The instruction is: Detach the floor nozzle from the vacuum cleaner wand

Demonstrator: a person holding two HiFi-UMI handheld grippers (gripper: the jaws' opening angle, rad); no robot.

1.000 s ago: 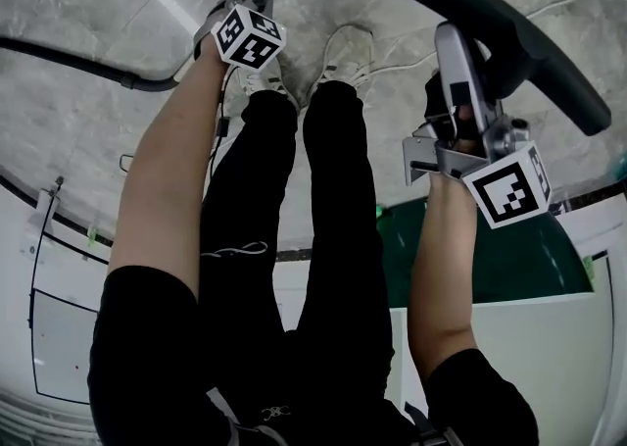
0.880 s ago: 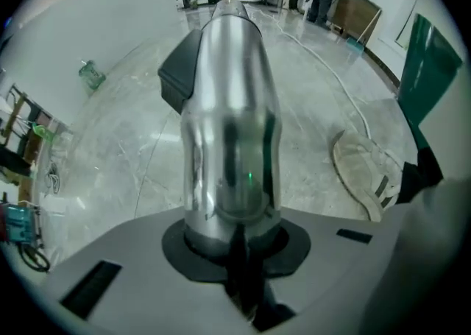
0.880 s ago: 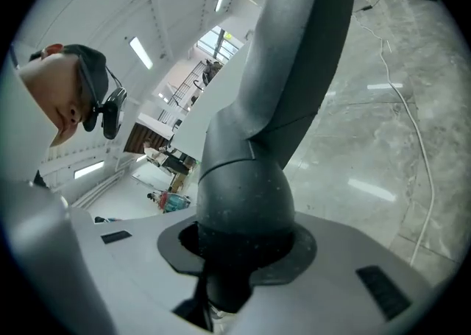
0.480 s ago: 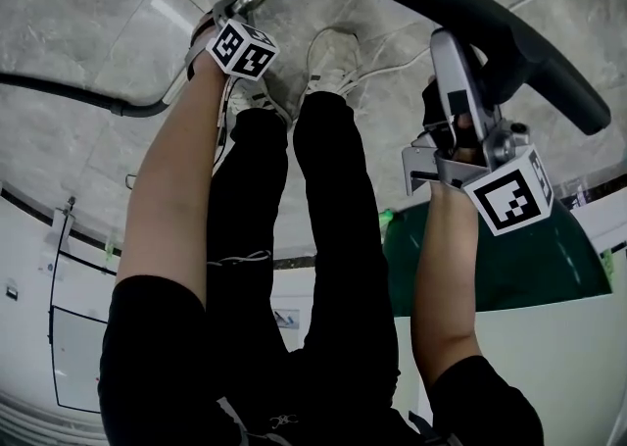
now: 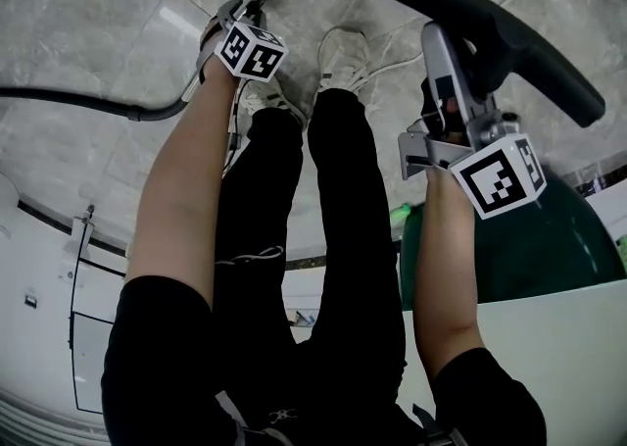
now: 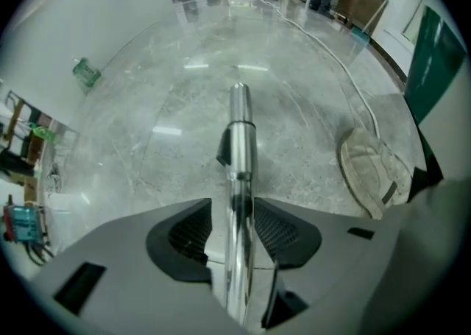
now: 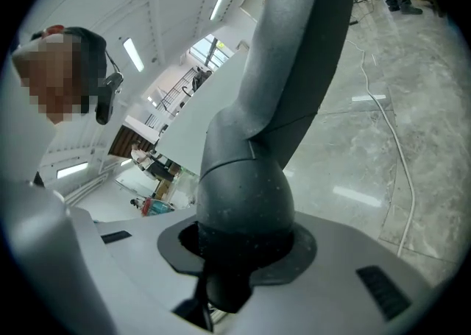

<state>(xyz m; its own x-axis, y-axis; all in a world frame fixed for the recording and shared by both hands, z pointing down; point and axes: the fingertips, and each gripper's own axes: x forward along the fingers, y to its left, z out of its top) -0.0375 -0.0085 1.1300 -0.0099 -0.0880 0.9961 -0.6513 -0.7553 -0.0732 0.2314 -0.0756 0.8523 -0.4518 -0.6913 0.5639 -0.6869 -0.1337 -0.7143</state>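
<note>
Left arm (image 5: 181,179) reaches toward 11 o'clock, right arm (image 5: 441,268) toward 1 o'clock. Left gripper (image 6: 237,234) clamps the wand (image 6: 239,142), right gripper (image 7: 246,241) the floor nozzle (image 7: 294,68).

Floor (image 5: 88,13): grey marbled tile, glossy. On it: black hose (image 5: 69,99), left; white cable (image 7: 402,168), far right; pale shoes (image 5: 343,54), centre.

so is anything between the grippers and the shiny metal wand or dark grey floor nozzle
Nothing visible: the left gripper is shut on the shiny metal wand, the right gripper on the dark grey floor nozzle at its neck; the two parts are apart.
</note>
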